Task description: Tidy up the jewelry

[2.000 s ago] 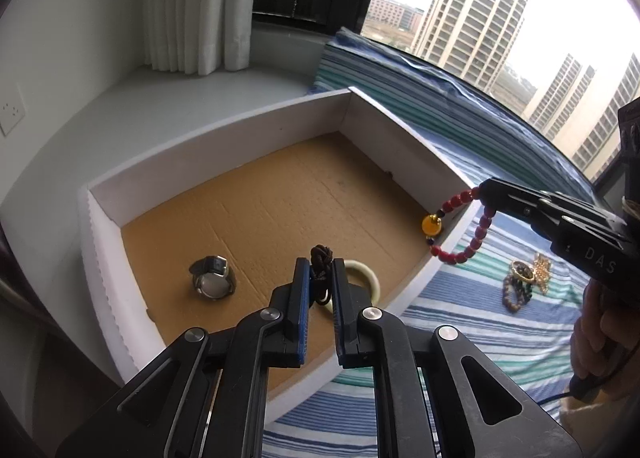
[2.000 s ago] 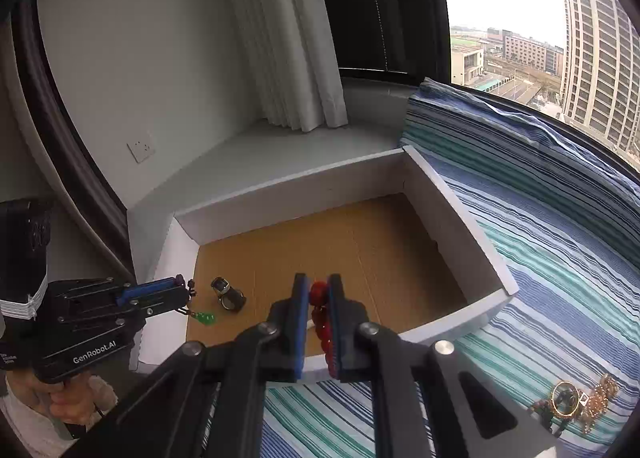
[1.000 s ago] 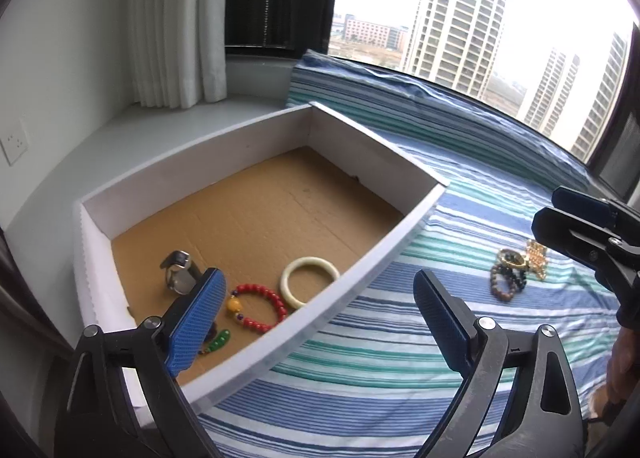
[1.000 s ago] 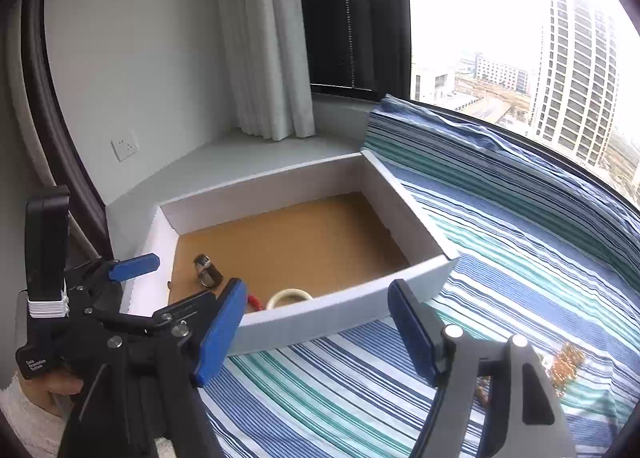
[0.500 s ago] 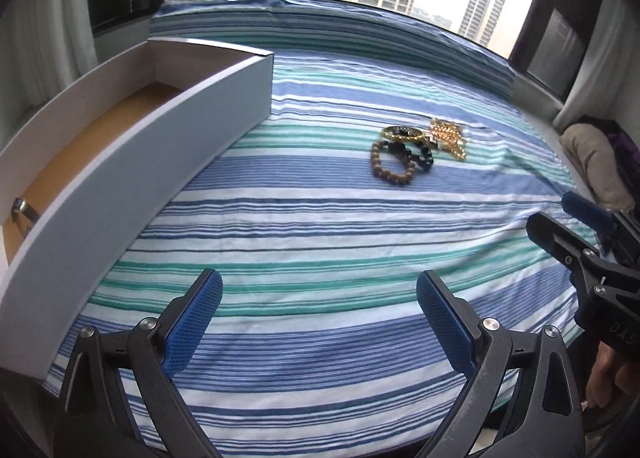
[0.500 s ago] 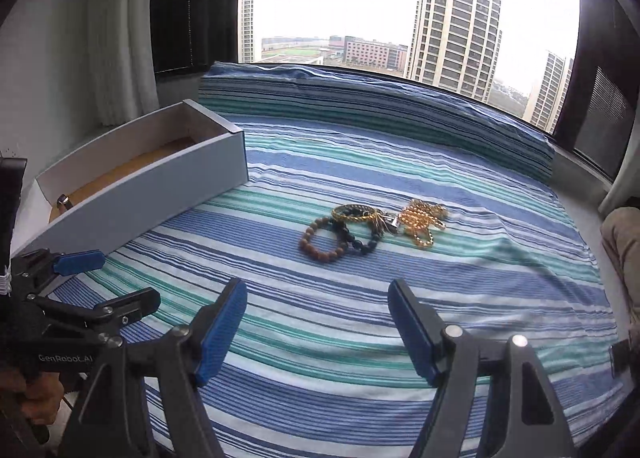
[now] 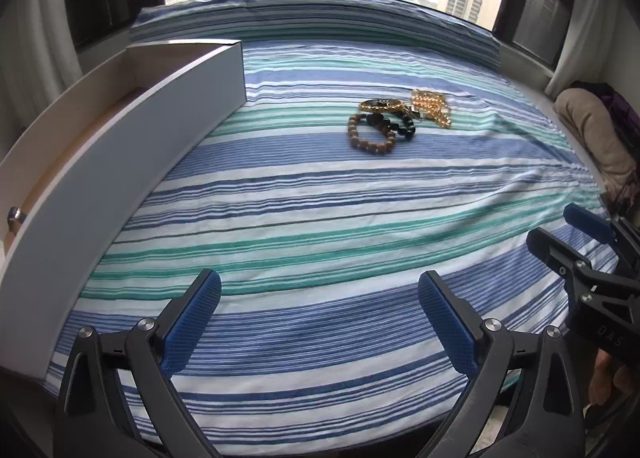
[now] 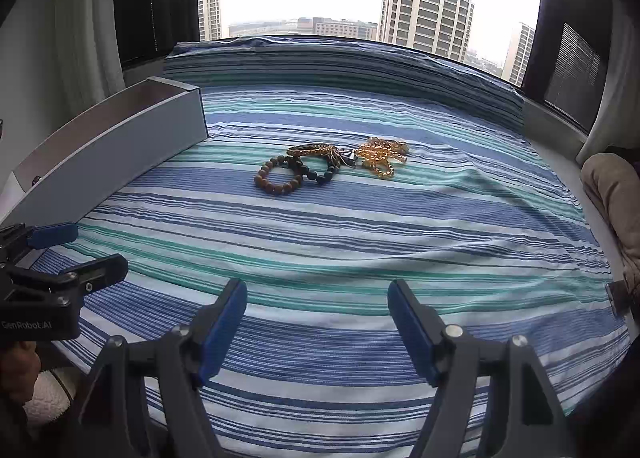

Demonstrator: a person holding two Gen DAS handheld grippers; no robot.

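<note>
I have my left gripper (image 7: 319, 312) and right gripper (image 8: 317, 313) both spread wide, holding nothing, above the striped sheet (image 8: 360, 242), bracelets (image 8: 304, 172) heaped ahead beside the box (image 7: 132, 146).

I count two claws, my left claw (image 7: 320, 314) and my right claw (image 8: 317, 314), both with jaws wide apart. On the striped sheet (image 7: 320, 218) lie one brown bead bracelet (image 7: 370, 134), one black bead bracelet (image 7: 394, 123), one dark-gold bangle (image 7: 380, 103) and one golden chain heap (image 7: 432, 106). There is one white box (image 7: 120, 162).
</note>
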